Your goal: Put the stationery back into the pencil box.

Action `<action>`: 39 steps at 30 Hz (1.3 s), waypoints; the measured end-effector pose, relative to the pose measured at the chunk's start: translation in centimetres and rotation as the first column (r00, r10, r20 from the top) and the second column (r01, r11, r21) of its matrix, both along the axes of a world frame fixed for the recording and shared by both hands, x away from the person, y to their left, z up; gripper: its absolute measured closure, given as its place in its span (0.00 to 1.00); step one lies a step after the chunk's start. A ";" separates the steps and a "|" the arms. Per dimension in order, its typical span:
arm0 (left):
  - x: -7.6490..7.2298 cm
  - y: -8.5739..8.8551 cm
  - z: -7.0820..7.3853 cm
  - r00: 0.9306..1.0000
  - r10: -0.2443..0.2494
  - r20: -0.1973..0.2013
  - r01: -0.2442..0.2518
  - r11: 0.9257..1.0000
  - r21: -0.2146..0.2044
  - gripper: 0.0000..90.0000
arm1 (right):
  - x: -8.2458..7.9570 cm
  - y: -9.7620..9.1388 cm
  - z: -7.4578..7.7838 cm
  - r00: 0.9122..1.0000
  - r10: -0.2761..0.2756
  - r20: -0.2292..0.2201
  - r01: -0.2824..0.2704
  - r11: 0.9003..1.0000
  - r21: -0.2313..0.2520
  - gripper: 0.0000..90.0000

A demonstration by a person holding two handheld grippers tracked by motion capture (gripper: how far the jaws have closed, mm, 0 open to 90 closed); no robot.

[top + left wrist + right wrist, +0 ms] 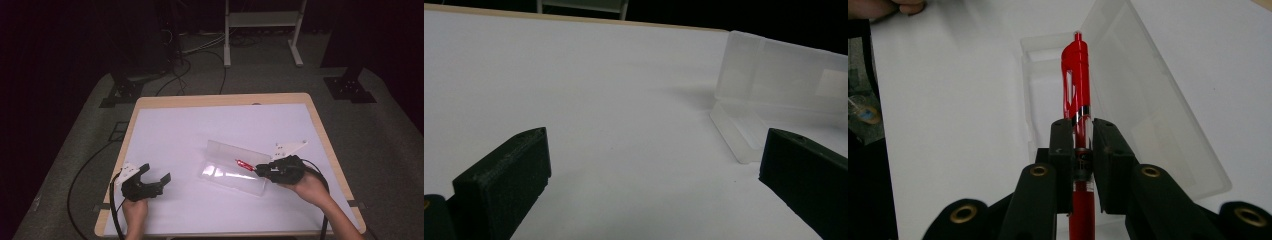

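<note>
A red pen [1076, 95] sticks out between the jaws of my right gripper [1081, 132], which is shut on its barrel. The pen [244, 165] hangs over a clear plastic pencil case [231, 174] lying open in the middle of the white table top, its lid [237, 152] standing up on the far side. My right gripper [261, 170] is at the case's right end. My left gripper [157, 175] rests near the table's front left, open, with nothing between its jaws. In the left gripper view the case [774, 95] lies to the right, ahead of the jaws.
The white mat [200, 130] covers a wooden table [220, 100]. A person's other hand [888, 6] shows at the top left of the right gripper view. Cables [85, 175] trail off the left side. A metal frame [260, 30] stands on the floor beyond the table.
</note>
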State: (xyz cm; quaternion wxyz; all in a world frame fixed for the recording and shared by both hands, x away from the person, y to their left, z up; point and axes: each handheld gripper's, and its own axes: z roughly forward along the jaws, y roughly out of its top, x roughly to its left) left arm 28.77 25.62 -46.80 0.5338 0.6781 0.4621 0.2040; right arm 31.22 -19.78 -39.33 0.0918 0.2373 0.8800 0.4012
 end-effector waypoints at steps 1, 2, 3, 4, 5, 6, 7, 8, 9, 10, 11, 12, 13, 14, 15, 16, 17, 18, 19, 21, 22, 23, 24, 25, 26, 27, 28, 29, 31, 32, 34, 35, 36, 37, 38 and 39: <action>0.0 0.0 0.0 1.000 0.000 0.000 0.000 1.000 0.000 0.00 | 0.1 0.1 0.0 1.000 0.002 0.001 -0.002 1.000 -0.001 0.88; 0.0 0.0 0.0 1.000 0.000 0.000 0.000 1.000 0.000 0.00 | 0.2 0.2 -0.1 1.000 0.002 -0.001 -0.002 1.000 -0.001 0.88; 0.0 0.0 0.0 1.000 0.000 0.000 0.000 1.000 -0.001 0.00 | 0.3 0.3 -0.1 1.000 0.003 -0.004 -0.003 1.000 -0.001 0.87; 0.0 0.0 0.0 1.000 0.000 0.000 0.000 1.000 -0.001 0.00 | 0.4 0.3 -0.2 1.000 0.007 -0.003 -0.007 1.000 -0.002 0.88; 0.0 0.0 0.0 1.000 0.000 -0.001 0.000 1.000 -0.001 0.00 | 0.4 0.4 -0.2 1.000 0.006 -0.003 -0.006 1.000 -0.002 0.88; 0.0 0.0 0.0 1.000 0.000 0.000 0.000 1.000 -0.001 0.00 | 0.6 0.5 -0.3 1.000 0.009 -0.003 -0.009 1.000 -0.002 0.88; 0.0 0.0 0.0 1.000 0.000 -0.001 0.000 1.000 -0.001 0.00 | 0.6 0.6 -0.3 1.000 0.007 -0.007 -0.007 1.000 -0.003 0.88; 0.0 0.0 0.0 1.000 0.000 -0.001 0.000 1.000 -0.002 0.00 | 0.7 0.7 -0.3 1.000 0.009 -0.007 -0.009 1.000 -0.002 0.88; 0.0 0.0 0.0 1.000 -0.001 -0.001 0.001 1.000 -0.002 0.00 | 0.8 0.7 -0.4 1.000 0.010 -0.008 -0.010 1.000 -0.002 0.87; 0.0 0.0 0.0 1.000 -0.001 0.000 0.001 1.000 -0.002 0.00 | 0.8 0.8 -0.4 1.000 0.012 -0.009 -0.012 1.000 -0.003 0.87; 0.0 0.0 0.0 1.000 0.000 -0.001 0.000 1.000 -0.002 0.00 | 0.9 0.9 -0.5 1.000 0.012 -0.011 -0.012 1.000 -0.004 0.88; 0.0 0.0 0.0 1.000 0.000 -0.001 0.000 1.000 -0.003 0.00 | 1.0 0.9 -0.6 1.000 0.016 -0.008 -0.016 1.000 -0.007 0.88; 0.0 0.0 0.0 1.000 -0.001 -0.001 0.001 1.000 -0.003 0.00 | 1.1 1.0 -0.6 1.000 0.015 -0.011 -0.015 1.000 -0.007 0.88; 0.0 0.0 0.0 1.000 0.000 0.000 0.000 1.000 -0.002 0.00 | 1.1 1.1 -0.7 1.000 0.016 -0.011 -0.017 1.000 -0.006 0.88; 0.0 0.0 0.0 1.000 -0.001 -0.001 0.001 1.000 -0.003 0.00 | 1.2 1.1 -0.7 1.000 0.018 -0.010 -0.018 1.000 -0.007 0.88; 0.0 0.0 0.0 1.000 -0.001 -0.001 0.001 1.000 -0.002 0.00 | 1.3 1.2 -0.8 1.000 0.019 -0.011 -0.019 1.000 -0.004 0.88; 0.0 0.0 0.0 1.000 -0.001 -0.001 0.001 1.000 -0.002 0.00 | 1.3 1.3 -0.9 1.000 0.021 -0.013 -0.021 1.000 0.002 0.88; 0.0 0.0 0.0 1.000 -0.002 0.000 0.002 1.000 -0.001 0.00 | 1.3 1.3 -0.9 1.000 0.024 -0.012 -0.024 1.000 0.002 0.88; 0.0 0.0 0.0 1.000 -0.003 0.000 0.003 1.000 -0.002 0.00 | 1.4 1.4 -1.0 1.000 0.026 -0.013 -0.026 1.000 0.002 0.88; 0.0 0.0 0.0 1.000 -0.004 0.000 0.004 1.000 0.000 0.00 | 1.4 1.7 -1.2 0.999 0.031 -0.016 -0.031 1.000 0.002 0.88; 0.0 0.0 0.0 1.000 -0.004 0.000 0.004 1.000 -0.001 0.00 | 1.5 1.8 -1.3 0.999 0.033 -0.015 -0.033 0.999 0.001 0.88; 0.0 0.0 0.0 1.000 -0.004 0.000 0.004 1.000 -0.001 0.00 | 1.5 1.9 -1.4 0.999 0.034 -0.017 -0.034 0.999 0.001 0.88; 0.0 0.0 0.0 1.000 -0.004 0.000 0.004 1.000 -0.001 0.00 | 1.6 2.0 -1.5 0.999 0.036 -0.018 -0.036 0.999 0.002 0.87; 0.0 0.0 0.0 1.000 -0.004 0.000 0.004 1.000 -0.002 0.00 | 1.6 2.1 -1.6 0.999 0.038 -0.021 -0.038 0.999 0.000 0.88; 0.0 0.0 0.0 1.000 -0.004 0.000 0.004 1.000 -0.001 0.00 | 1.7 2.2 -1.7 0.999 0.041 -0.021 -0.041 0.999 -0.002 0.88; 0.0 0.0 0.0 1.000 -0.003 -0.001 0.003 1.000 -0.001 0.00 | 1.8 2.3 -1.8 0.999 0.041 -0.025 -0.041 0.999 -0.001 0.88; 0.0 0.0 0.0 1.000 -0.004 -0.001 0.004 1.000 -0.001 0.00 | 1.9 2.5 -2.0 0.999 0.043 -0.027 -0.043 0.999 0.000 0.88; 0.0 0.0 0.0 1.000 -0.004 -0.001 0.004 1.000 -0.002 0.00 | 2.0 2.6 -2.1 0.999 0.047 -0.028 -0.047 0.999 -0.002 0.88; 0.0 0.1 0.0 1.000 -0.004 -0.001 0.004 1.000 -0.002 0.00 | 2.2 2.8 -2.4 0.998 0.049 -0.032 -0.049 0.999 0.000 0.88; 0.0 0.1 0.0 1.000 -0.004 -0.001 0.004 1.000 -0.002 0.00 | 2.3 2.9 -2.5 0.998 0.051 -0.035 -0.051 0.999 0.001 0.88; 0.0 0.0 0.0 1.000 -0.004 -0.001 0.004 1.000 -0.002 0.00 | 2.4 3.1 -2.8 0.998 0.052 -0.038 -0.052 0.999 -0.002 0.88; 0.0 0.1 0.0 1.000 -0.004 -0.001 0.004 1.000 -0.001 0.00 | 2.4 3.2 -2.9 0.998 0.054 -0.039 -0.054 0.999 -0.003 0.88; 0.0 0.1 0.0 1.000 -0.004 -0.001 0.004 1.000 -0.002 0.00 | 2.5 3.3 -3.1 0.998 0.057 -0.039 -0.057 0.998 -0.004 0.88; 0.0 0.1 0.0 1.000 -0.004 -0.001 0.004 1.000 -0.002 0.00 | 2.5 3.4 -3.2 0.997 0.056 -0.045 -0.056 0.998 -0.003 0.88; 0.0 0.1 0.0 1.000 -0.005 -0.001 0.005 1.000 -0.002 0.00 | 2.6 3.5 -3.3 0.997 0.059 -0.047 -0.060 0.998 -0.009 0.87; 0.0 0.1 0.0 1.000 -0.004 -0.001 0.004 1.000 -0.002 0.00 | 2.6 3.6 -3.5 0.997 0.059 -0.047 -0.060 0.998 -0.011 0.87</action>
